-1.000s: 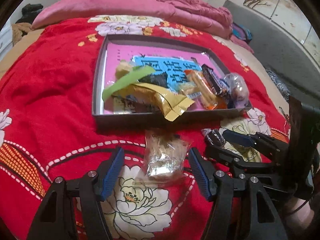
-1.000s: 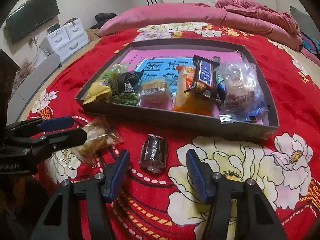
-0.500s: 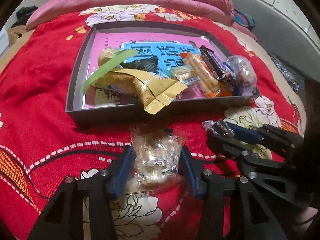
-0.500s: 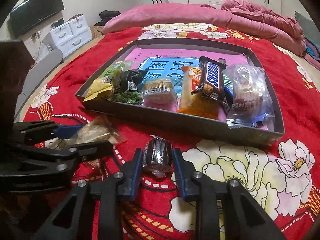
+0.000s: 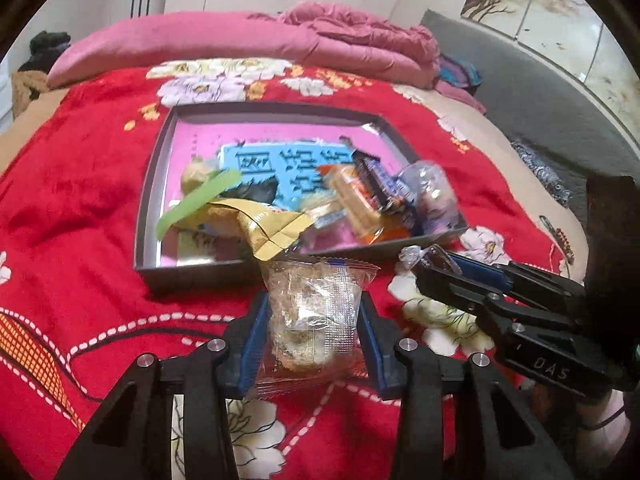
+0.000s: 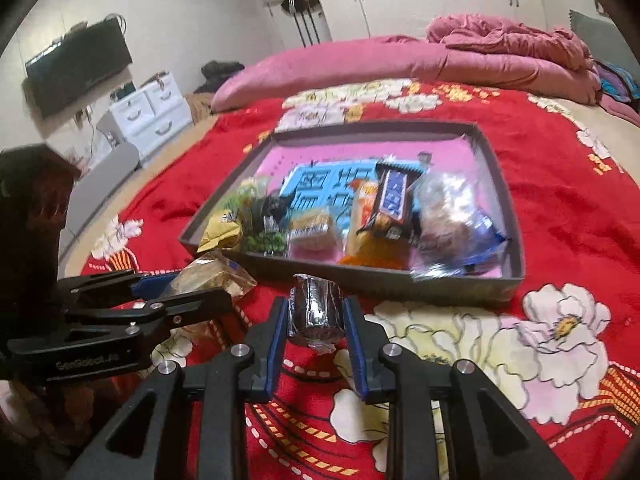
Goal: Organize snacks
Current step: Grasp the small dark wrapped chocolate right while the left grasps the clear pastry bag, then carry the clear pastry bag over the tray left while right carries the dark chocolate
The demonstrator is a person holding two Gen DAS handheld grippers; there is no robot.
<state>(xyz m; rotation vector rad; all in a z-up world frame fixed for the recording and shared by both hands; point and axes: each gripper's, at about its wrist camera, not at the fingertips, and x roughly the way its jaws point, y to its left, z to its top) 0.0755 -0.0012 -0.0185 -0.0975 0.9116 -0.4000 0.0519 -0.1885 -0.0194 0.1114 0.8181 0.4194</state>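
Both snacks now lifted off the red bedspread (image 5: 80, 208), left gripper (image 5: 312, 320) just closed onto clear biscuit packet (image 5: 312, 308), right gripper (image 6: 316, 316) clamping dark wrapped cake (image 6: 316, 308), near the grey tray (image 6: 504, 280) front edge.

Pink quilt (image 5: 360, 36), wall television (image 6: 80, 68), white drawers (image 6: 148, 112).

Snacks piled in the tray (image 5: 149, 184) are blurred, their printed labels unreadable, several overlapping.
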